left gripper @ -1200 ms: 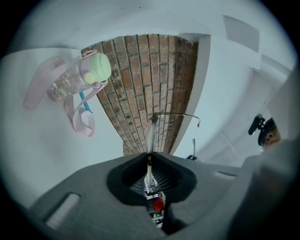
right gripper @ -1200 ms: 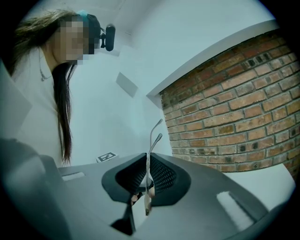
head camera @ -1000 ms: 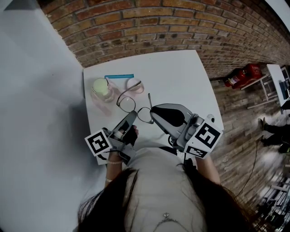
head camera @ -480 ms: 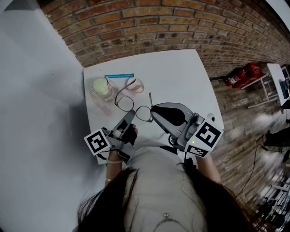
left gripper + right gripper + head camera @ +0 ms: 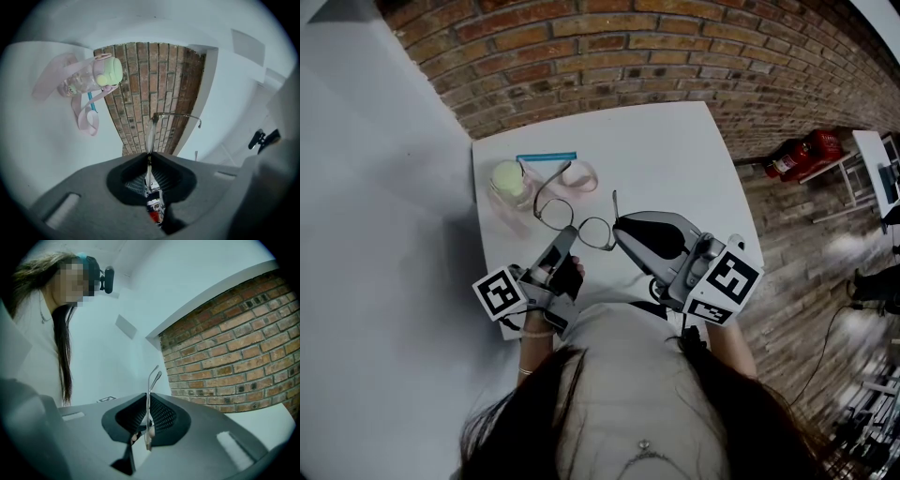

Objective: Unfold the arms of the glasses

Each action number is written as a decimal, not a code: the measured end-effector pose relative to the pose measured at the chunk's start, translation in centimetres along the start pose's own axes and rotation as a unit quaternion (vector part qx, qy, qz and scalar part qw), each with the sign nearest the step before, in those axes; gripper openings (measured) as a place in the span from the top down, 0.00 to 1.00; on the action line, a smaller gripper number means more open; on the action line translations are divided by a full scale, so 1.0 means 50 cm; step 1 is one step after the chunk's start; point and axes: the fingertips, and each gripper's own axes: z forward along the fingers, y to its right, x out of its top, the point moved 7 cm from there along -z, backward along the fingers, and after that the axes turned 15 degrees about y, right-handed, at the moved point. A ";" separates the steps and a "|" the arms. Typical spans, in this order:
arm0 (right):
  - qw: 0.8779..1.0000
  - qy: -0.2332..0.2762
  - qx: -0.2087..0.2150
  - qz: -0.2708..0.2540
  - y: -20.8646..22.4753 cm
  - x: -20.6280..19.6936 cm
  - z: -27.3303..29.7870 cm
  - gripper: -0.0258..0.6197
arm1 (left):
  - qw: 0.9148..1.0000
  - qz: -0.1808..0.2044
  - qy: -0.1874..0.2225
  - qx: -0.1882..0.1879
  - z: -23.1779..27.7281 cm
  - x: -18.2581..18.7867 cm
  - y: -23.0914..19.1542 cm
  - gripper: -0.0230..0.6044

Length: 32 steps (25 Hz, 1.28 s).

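Thin metal-framed glasses (image 5: 577, 223) hang just above the white table (image 5: 675, 150), held from both sides. My left gripper (image 5: 565, 242) is shut on the frame at the near lens; in the left gripper view the lens (image 5: 150, 132) stands edge-on between the jaws and one arm (image 5: 180, 115) reaches to the right. My right gripper (image 5: 621, 228) is shut on the other arm, which points away from me. In the right gripper view that arm (image 5: 152, 380) rises as a thin strip out of the closed jaws.
A pink bottle with a green lid (image 5: 510, 183) lies at the table's far left, its pink strap (image 5: 581, 176) curled beside it, next to a blue strip (image 5: 546, 157). A brick wall (image 5: 656, 47) stands behind. A red extinguisher (image 5: 802, 155) lies on the floor at right.
Both grippers have carried the glasses a little further away across the table. The arm in my right gripper now stands more upright from the frame.
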 end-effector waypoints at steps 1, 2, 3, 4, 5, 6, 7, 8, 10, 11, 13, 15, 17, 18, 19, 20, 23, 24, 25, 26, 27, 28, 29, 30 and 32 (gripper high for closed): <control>1.000 0.001 0.000 0.001 0.000 0.000 -0.001 0.91 | 1.000 -0.001 0.001 0.000 0.000 0.000 0.000 0.93; 1.000 0.001 0.000 0.001 0.000 0.000 -0.001 0.91 | 1.000 -0.002 0.002 0.000 -0.001 0.000 -0.001 0.93; 1.000 0.001 0.000 0.002 0.001 0.000 -0.002 0.91 | 1.000 -0.003 0.003 0.001 -0.001 0.000 -0.001 0.93; 1.000 0.001 -0.001 0.002 0.001 0.000 -0.002 0.91 | 1.000 -0.003 0.003 0.001 -0.002 0.001 -0.001 0.93; 1.000 0.001 -0.001 0.003 0.002 0.000 -0.003 0.91 | 1.000 -0.003 0.004 0.002 -0.002 0.001 -0.001 0.93; 1.000 0.002 -0.001 0.003 0.003 0.000 -0.003 0.91 | 1.000 -0.004 0.005 0.002 -0.002 0.002 -0.002 0.93; 1.000 0.002 -0.002 0.004 0.003 0.001 -0.003 0.91 | 1.000 -0.006 0.007 0.003 -0.002 0.002 -0.002 0.93; 1.000 0.003 -0.002 0.005 0.004 0.001 -0.003 0.91 | 1.000 -0.008 0.008 0.003 -0.002 0.003 -0.002 0.93; 1.000 0.003 -0.002 0.006 0.006 0.001 -0.005 0.91 | 1.000 -0.013 0.011 0.003 -0.002 0.003 -0.004 0.93; 1.000 0.003 -0.003 0.006 0.007 0.001 -0.005 0.91 | 1.000 -0.016 0.012 0.004 -0.002 0.003 -0.005 0.93; 1.000 0.002 -0.004 0.006 0.007 0.001 -0.006 0.91 | 1.000 -0.019 0.013 0.005 -0.003 0.004 -0.006 0.93; 1.000 0.002 -0.004 0.006 0.006 0.001 -0.007 0.91 | 1.000 -0.020 0.015 0.004 -0.004 0.005 -0.006 0.93; 1.000 0.002 -0.004 0.006 0.006 0.000 -0.007 0.91 | 1.000 -0.023 0.017 0.004 -0.004 0.006 -0.007 0.93; 1.000 0.002 -0.004 0.007 0.006 0.000 -0.007 0.91 | 1.000 -0.025 0.018 0.004 -0.005 0.006 -0.008 0.93; 1.000 0.003 -0.004 0.007 0.006 -0.001 -0.007 0.91 | 0.999 -0.027 0.019 0.005 -0.005 0.007 -0.009 0.93; 1.000 0.004 -0.004 0.007 0.006 -0.001 -0.007 0.91 | 0.999 -0.028 0.019 0.005 -0.006 0.007 -0.010 0.93; 1.000 0.005 -0.004 0.008 0.006 0.000 -0.008 0.91 | 0.999 -0.030 0.021 0.006 -0.007 0.008 -0.012 0.93; 1.000 0.005 -0.004 0.008 0.007 0.000 -0.008 0.91 | 0.999 -0.031 0.022 0.006 -0.007 0.008 -0.011 0.93; 1.000 0.005 -0.004 0.008 0.007 0.001 -0.009 0.91 | 0.999 -0.033 0.023 0.006 -0.007 0.008 -0.011 0.93; 1.000 0.005 -0.005 0.008 0.007 0.000 -0.009 0.91 | 0.999 -0.035 0.024 0.006 -0.007 0.009 -0.011 0.93; 1.000 0.005 -0.006 0.008 0.008 0.000 -0.008 0.91 | 0.999 -0.037 0.024 0.005 -0.007 0.009 -0.011 0.93; 1.000 0.005 -0.006 0.008 0.008 -0.001 -0.009 0.91 | 0.999 -0.039 0.025 0.005 -0.007 0.010 -0.012 0.93; 1.000 0.005 -0.007 0.009 0.009 -0.001 -0.009 0.91 | 0.999 -0.041 0.025 0.004 -0.007 0.011 -0.012 0.92; 1.000 0.005 -0.007 0.009 0.009 0.000 -0.010 0.91 | 0.999 -0.042 0.026 0.004 -0.007 0.011 -0.012 0.92; 1.000 0.006 -0.008 0.009 0.008 0.002 -0.011 0.91 | 0.999 -0.043 0.026 0.003 -0.007 0.010 -0.011 0.92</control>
